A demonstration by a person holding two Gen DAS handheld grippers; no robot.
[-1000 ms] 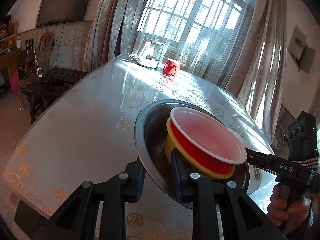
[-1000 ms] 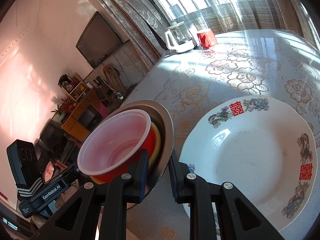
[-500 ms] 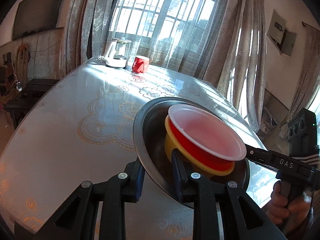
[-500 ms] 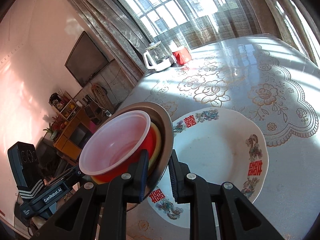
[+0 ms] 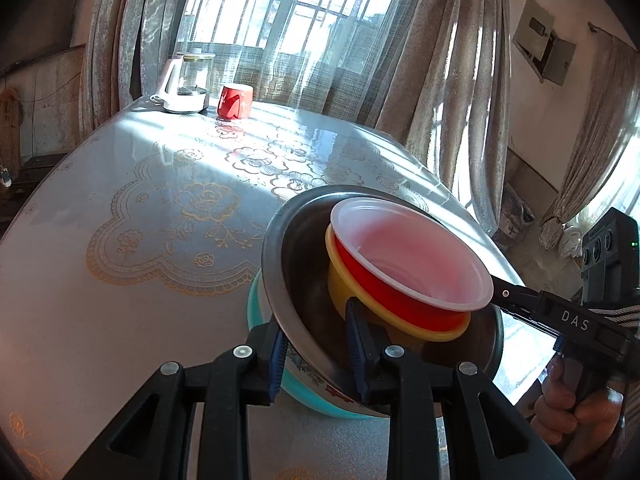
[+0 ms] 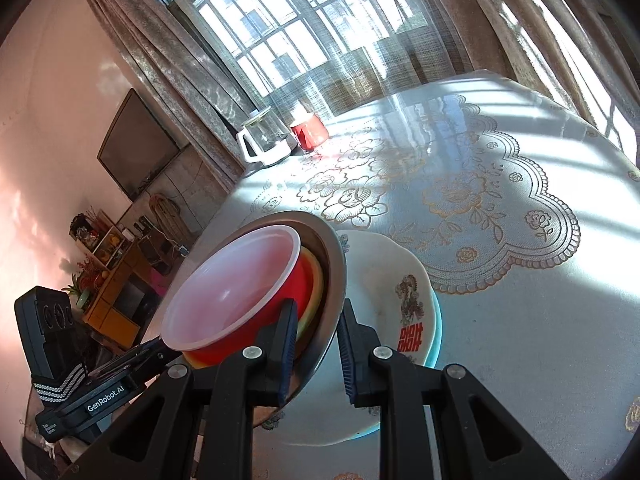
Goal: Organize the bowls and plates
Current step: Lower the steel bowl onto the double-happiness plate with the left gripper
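You've carried the steel plate (image 5: 296, 276), its red bowl (image 5: 404, 276) nested in a yellow bowl (image 5: 348, 292), over the white plate (image 6: 400, 280). Left gripper (image 5: 316, 348) is opening around the steel rim; right gripper (image 6: 316, 344) still pinches it.

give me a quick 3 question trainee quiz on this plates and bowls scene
1. True or false: the red bowl sits nested in the yellow bowl.
2. What do the left gripper and right gripper both have between their jaws?
A. the steel dish
B. the red mug
C. the kettle
3. What lies on the table just beneath the steel dish?

Key:
1. True
2. A, each at its rim
3. The white decorated plate with a teal underside
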